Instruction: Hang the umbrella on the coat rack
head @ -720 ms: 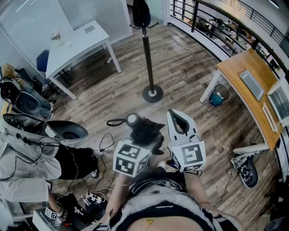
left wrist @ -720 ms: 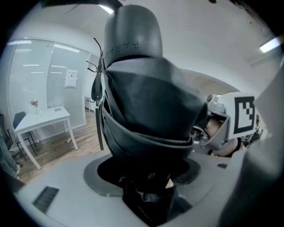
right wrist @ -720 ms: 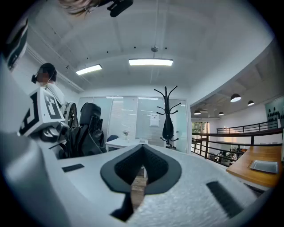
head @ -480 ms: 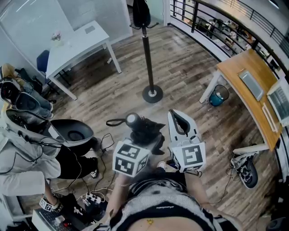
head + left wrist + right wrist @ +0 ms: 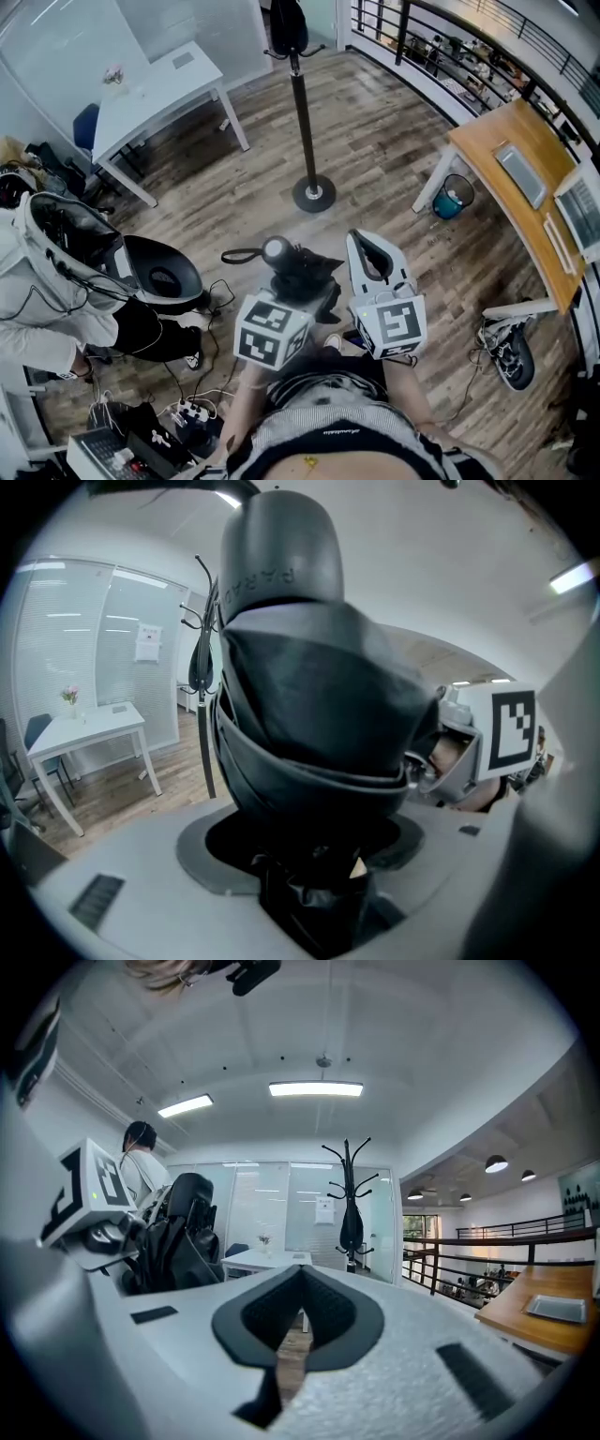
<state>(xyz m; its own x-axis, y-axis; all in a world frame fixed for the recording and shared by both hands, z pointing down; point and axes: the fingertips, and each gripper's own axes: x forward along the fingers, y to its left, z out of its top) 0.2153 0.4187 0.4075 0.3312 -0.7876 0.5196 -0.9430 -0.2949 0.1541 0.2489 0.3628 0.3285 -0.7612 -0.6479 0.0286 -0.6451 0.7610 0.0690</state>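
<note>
A folded black umbrella [image 5: 302,274] with a round grey handle end [image 5: 276,249] and a strap loop [image 5: 242,254] sits in my left gripper [image 5: 295,284], whose jaws are shut on its bundled fabric [image 5: 309,705]. Close up, the left gripper [image 5: 315,860] has the umbrella filling the gap between the jaws. My right gripper [image 5: 365,243] is beside it on the right, shut and holding nothing [image 5: 302,1275]. The black coat rack [image 5: 304,112] stands on its round base [image 5: 314,194] ahead, apart from both grippers, with a dark item hanging on top [image 5: 288,23]. The coat rack [image 5: 349,1206] is far off in the right gripper view.
A white table [image 5: 159,89] stands far left. A person in a pale jacket [image 5: 52,281] bends by a black chair [image 5: 167,274] at my left. A wooden desk [image 5: 516,187], a teal bin [image 5: 456,199] and shoes [image 5: 511,352] are on the right. Cables and a power strip [image 5: 192,412] lie near my feet.
The person at the left has bent lower and the black chair has slid right. Both grippers and the umbrella have stayed in place.
</note>
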